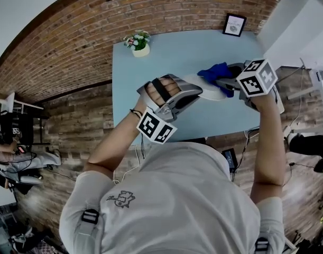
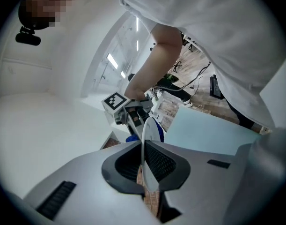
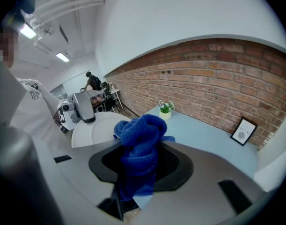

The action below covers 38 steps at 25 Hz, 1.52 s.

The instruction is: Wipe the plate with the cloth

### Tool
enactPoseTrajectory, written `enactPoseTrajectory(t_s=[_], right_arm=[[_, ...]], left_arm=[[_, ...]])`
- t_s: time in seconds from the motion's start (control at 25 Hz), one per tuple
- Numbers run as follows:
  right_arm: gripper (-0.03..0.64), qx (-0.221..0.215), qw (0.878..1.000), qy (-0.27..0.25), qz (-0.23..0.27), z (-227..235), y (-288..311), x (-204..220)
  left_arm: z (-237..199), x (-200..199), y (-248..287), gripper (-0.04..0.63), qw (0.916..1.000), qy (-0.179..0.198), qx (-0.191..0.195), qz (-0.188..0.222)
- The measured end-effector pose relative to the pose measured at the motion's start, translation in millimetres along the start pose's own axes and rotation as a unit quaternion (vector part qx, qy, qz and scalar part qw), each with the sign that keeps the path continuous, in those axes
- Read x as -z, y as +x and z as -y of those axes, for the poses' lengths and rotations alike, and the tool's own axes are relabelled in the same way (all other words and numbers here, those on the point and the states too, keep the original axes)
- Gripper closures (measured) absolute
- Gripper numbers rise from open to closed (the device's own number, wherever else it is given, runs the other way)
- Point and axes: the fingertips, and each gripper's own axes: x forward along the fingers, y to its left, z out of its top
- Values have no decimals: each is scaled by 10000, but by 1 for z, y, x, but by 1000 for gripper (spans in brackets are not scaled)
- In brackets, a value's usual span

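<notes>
My left gripper (image 1: 194,92) is shut on the rim of a white plate (image 1: 211,90) and holds it above the light blue table (image 1: 166,62). In the left gripper view the plate (image 2: 150,128) stands edge-on, pinched between the jaws of that gripper (image 2: 143,165). My right gripper (image 1: 228,78) is shut on a bunched blue cloth (image 1: 214,70), which rests against the plate's far side. The right gripper view has the cloth (image 3: 140,142) rising out of the right gripper (image 3: 138,172), with the plate (image 3: 98,128) and the left gripper (image 3: 82,108) just behind it.
A small potted plant (image 1: 140,43) stands at the table's far left corner and a framed picture (image 1: 234,25) at the far right, both against the brick wall. Another person (image 1: 13,157) sits at the far left of the room. Cables lie on the wooden floor.
</notes>
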Motion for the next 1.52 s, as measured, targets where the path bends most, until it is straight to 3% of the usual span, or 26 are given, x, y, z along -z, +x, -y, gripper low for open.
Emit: enactPoseTrajectory(t_s=[0.24,0.4,0.6,0.72,0.84,0.96,1.08,1.12,1.24,1.4,1.44,1.52], right_arm=[[480,170,9990,365,193,15,-3,36],[480,268,9978,513,324,20,-4,56],[480,418,9947,748,573,35,7,76],[480,525,9919,917,704,47,14,90],[480,571,9892,1076,814,56,24,105],[480,630,9866,1201,911,66,33,121],[480,520,9869,1301,798,70,50,143],[480,457,9870,1350,745,70,56,151],[480,380,9863,1469,654,74,69,175],[480,214,9884,1382,587,74,91,200],[480,143,9886,1399,534,72,97,207],[480,10,9879,1497,402,70,106,223]], left_arm=[[28,36,22,574,9960,-681,174,-560],[47,59,42,575,9863,-1407,287,-816],[65,95,63,575,9593,-2591,279,-1091],[77,105,76,575,9426,-3095,377,-1197],[93,118,90,575,9170,-3736,441,-1325],[111,132,104,575,8792,-4497,452,-1504],[136,143,119,575,8300,-5320,529,-1588],[146,148,124,575,8090,-5626,542,-1616],[174,157,136,574,7338,-6561,536,-1680],[212,161,152,574,6478,-7401,507,-1734],[222,162,156,574,6281,-7562,507,-1761],[244,163,164,574,6014,-7753,529,-1857]])
